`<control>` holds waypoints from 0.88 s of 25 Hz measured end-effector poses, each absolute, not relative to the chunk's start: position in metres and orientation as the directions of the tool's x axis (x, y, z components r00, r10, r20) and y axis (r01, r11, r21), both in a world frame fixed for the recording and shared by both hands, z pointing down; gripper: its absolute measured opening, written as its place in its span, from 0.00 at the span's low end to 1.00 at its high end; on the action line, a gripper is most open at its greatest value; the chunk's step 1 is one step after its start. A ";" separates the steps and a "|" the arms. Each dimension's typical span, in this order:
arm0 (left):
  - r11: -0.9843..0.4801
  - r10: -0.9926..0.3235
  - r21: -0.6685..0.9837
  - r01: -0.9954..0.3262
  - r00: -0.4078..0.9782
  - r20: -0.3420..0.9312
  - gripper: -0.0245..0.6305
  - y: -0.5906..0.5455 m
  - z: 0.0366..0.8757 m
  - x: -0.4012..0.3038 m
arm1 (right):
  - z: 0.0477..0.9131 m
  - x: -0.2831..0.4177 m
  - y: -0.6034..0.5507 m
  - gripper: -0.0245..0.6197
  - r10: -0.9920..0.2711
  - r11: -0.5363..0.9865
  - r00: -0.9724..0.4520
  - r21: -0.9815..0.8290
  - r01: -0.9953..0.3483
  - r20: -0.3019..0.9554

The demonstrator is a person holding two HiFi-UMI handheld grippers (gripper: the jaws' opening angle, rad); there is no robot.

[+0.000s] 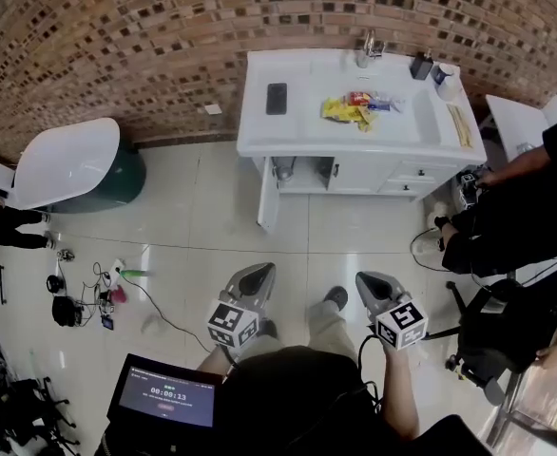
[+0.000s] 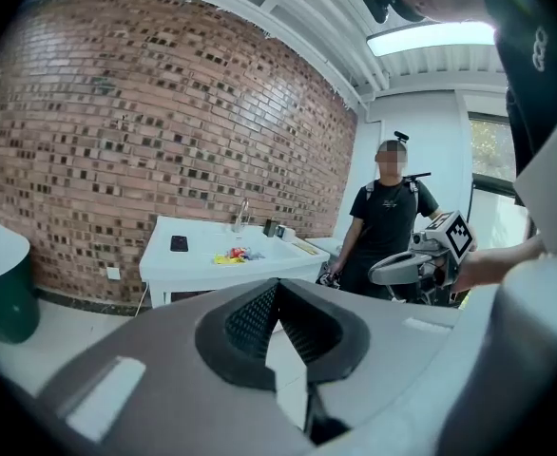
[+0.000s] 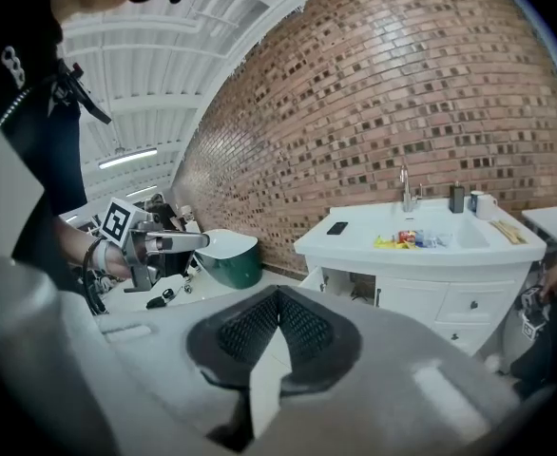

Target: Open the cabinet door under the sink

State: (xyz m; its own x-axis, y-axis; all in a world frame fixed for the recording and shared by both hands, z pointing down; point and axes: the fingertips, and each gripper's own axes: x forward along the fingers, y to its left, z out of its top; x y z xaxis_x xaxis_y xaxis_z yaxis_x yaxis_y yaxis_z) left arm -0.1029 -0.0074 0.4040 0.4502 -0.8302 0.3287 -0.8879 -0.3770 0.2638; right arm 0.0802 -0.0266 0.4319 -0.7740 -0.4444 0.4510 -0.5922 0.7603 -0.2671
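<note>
The white sink cabinet (image 1: 355, 174) stands against the brick wall, well ahead of me. Its left door (image 1: 269, 200) hangs swung outward, showing a dark opening beneath the basin; the right gripper view shows the same door (image 3: 314, 279) ajar. My left gripper (image 1: 256, 275) and right gripper (image 1: 373, 284) hover side by side over the tiled floor, far short of the cabinet. Each is shut, with nothing held. Up close, the left gripper (image 2: 278, 282) and the right gripper (image 3: 277, 292) show their pads meeting at the tips.
A phone (image 1: 276, 98), snack packets (image 1: 356, 109) and a faucet (image 1: 370, 44) sit on the countertop. A person in black (image 1: 516, 218) sits beside the cabinet's right end, near a chair (image 1: 492, 342). A white-lidded green tub (image 1: 74, 164) and floor cables (image 1: 93, 297) lie left.
</note>
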 end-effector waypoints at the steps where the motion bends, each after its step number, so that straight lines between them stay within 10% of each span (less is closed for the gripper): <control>1: -0.387 -0.829 0.265 -0.883 0.459 0.320 0.06 0.003 0.400 -0.110 | 0.427 0.072 -0.016 0.02 -0.456 0.756 -0.770 -0.262 -0.599 0.446; 22: -0.548 -0.775 0.247 -0.799 0.596 0.207 0.06 0.190 0.361 -0.163 | 0.368 -0.091 0.217 0.02 -0.496 0.817 -0.808 -0.145 -0.559 0.319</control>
